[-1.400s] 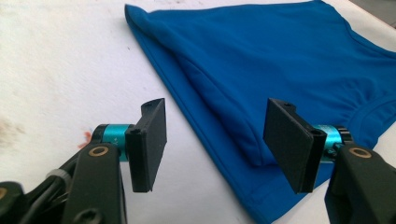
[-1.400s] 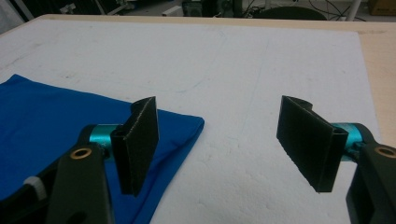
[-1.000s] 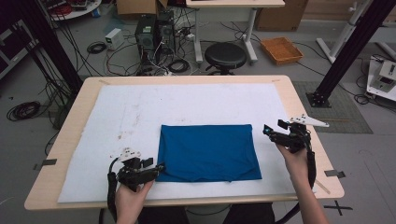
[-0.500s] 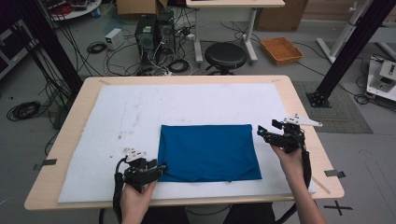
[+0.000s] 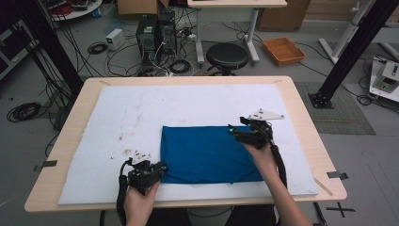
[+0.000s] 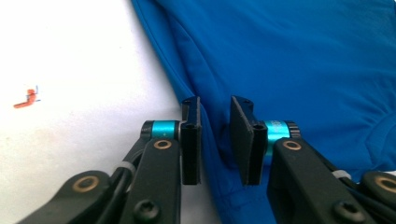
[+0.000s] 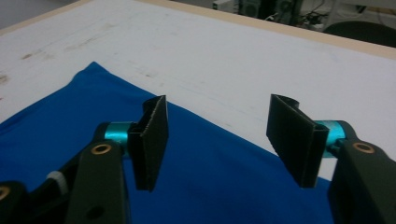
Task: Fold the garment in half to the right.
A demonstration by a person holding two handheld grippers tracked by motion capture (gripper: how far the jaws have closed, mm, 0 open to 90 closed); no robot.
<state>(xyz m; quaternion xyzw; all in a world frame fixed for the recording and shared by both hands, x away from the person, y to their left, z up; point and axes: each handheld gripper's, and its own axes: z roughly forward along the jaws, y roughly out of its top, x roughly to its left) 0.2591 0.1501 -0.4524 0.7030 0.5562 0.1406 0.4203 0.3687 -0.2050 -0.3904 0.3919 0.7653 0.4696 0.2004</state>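
Note:
A blue cloth [image 5: 209,153] lies folded into a rectangle on the white mat [image 5: 197,101], near the table's front. My left gripper [image 5: 158,170] sits at the cloth's near-left corner. In the left gripper view its jaws [image 6: 215,105] stand narrowly open, low over the cloth [image 6: 303,56], with a raised fold of the cloth's left edge in the gap. My right gripper [image 5: 234,133] hovers over the cloth's far-right part. In the right gripper view the gripper [image 7: 217,105] is wide open above the cloth [image 7: 210,182], close to its far edge, with nothing between the fingers.
The mat covers most of the wooden table [image 5: 301,108] and carries faint brown stains [image 5: 127,136] and a small red mark [image 6: 29,98]. Beyond the table are a black stool [image 5: 227,55], computer towers [image 5: 155,33], cables and an orange tray [image 5: 283,50] on the floor.
My right gripper has moved left, from beside the cloth's right edge to over its far-right part. My left gripper has shifted right, up to the cloth's near-left corner.

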